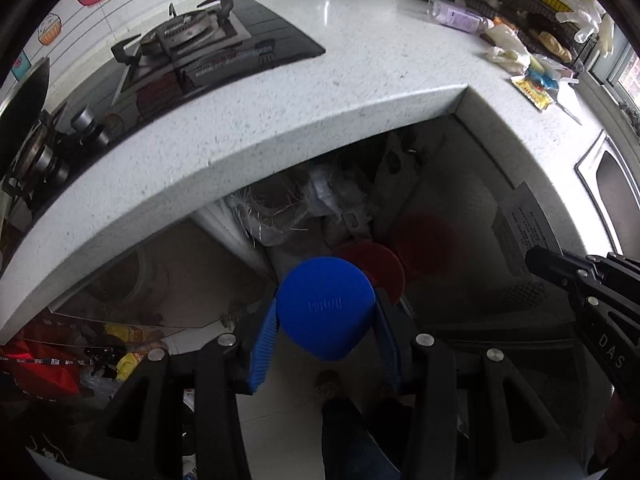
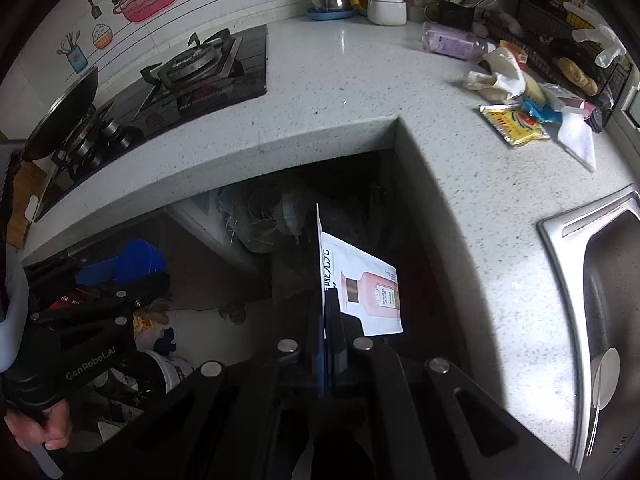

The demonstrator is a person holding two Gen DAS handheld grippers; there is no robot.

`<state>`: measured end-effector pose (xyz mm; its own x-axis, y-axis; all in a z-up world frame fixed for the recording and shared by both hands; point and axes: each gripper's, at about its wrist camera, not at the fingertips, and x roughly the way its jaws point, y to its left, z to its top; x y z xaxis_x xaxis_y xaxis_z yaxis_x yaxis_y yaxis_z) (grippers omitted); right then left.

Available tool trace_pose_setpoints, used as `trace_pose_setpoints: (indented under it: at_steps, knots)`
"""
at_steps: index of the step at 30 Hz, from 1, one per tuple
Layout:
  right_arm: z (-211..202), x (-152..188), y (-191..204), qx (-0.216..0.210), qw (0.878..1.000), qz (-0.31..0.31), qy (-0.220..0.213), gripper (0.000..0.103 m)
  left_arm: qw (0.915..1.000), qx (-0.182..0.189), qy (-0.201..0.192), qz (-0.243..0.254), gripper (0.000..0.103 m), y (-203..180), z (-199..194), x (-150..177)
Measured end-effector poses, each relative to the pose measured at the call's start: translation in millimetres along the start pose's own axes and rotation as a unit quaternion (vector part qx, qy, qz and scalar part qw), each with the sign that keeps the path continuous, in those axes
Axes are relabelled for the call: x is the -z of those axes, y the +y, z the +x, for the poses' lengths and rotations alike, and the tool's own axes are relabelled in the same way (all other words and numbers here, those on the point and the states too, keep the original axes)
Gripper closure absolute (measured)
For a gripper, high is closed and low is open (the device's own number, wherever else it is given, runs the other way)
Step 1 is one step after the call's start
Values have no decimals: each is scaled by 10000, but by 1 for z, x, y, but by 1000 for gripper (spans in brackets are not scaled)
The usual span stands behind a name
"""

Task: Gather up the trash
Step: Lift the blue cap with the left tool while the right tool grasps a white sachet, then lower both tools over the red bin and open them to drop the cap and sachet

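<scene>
My left gripper (image 1: 324,330) is shut on a blue plastic cap or cup (image 1: 326,306), held below the counter edge over the dark space under the counter; it also shows in the right wrist view (image 2: 132,262). My right gripper (image 2: 326,300) is shut on a white paper packet (image 2: 360,284) printed with a pink bottle, held over the same gap. More trash lies on the counter: a yellow wrapper (image 2: 514,124), a crumpled tissue (image 2: 498,74) and a blue wrapper (image 2: 540,110).
The speckled white counter (image 2: 340,80) wraps around an inner corner. A gas stove (image 2: 192,68) with a pan is on the left, a steel sink (image 2: 600,280) on the right. A lying purple bottle (image 2: 452,44), kettle and white pot stand at the back. Clutter fills the floor below.
</scene>
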<state>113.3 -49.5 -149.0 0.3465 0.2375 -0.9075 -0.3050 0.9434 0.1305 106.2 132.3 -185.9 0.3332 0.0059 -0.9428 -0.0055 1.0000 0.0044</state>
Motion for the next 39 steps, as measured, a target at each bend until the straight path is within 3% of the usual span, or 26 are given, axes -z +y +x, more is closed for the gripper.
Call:
trace_pose_setpoints:
  at_steps: [6,17,20,26,27,29,31,34,38,39]
  knots:
    - [67,21,9,-90,9993,-74,352,102,9999,-30,122,-9,60,16,64,16]
    - [218,58,-7,-302,9983,-28,503,102,9995,190,151,-184,60,28,215,34]
    - [252,67,-11,-185,9986,-75,496,102,9997,149,178,-122,60,28,252,37]
    - [299,77,-17,-75,9984,-103,546,99,9996,209,150,100,60,26,293,39]
    - [303,78,-18,-89,9983,-104,560,97,9996,197,142,149,60,25,297,40]
    - [309,81,-19,-69,9984,-82,558,72,9995,212,153,202,60,26,305,41]
    - [309,80,-21,-51,9987,-24,516,55,9991,267,204,250,60,24,312,41]
    - [311,81,-23,171,9987,108,470,48,9984,294,207,437,60,19,322,40]
    - [315,94,-32,560,9972,387,318,17,9957,406,251,796,60,9,338,41]
    - [322,96,-34,649,9964,459,301,16,9947,425,262,895,60,5,343,41]
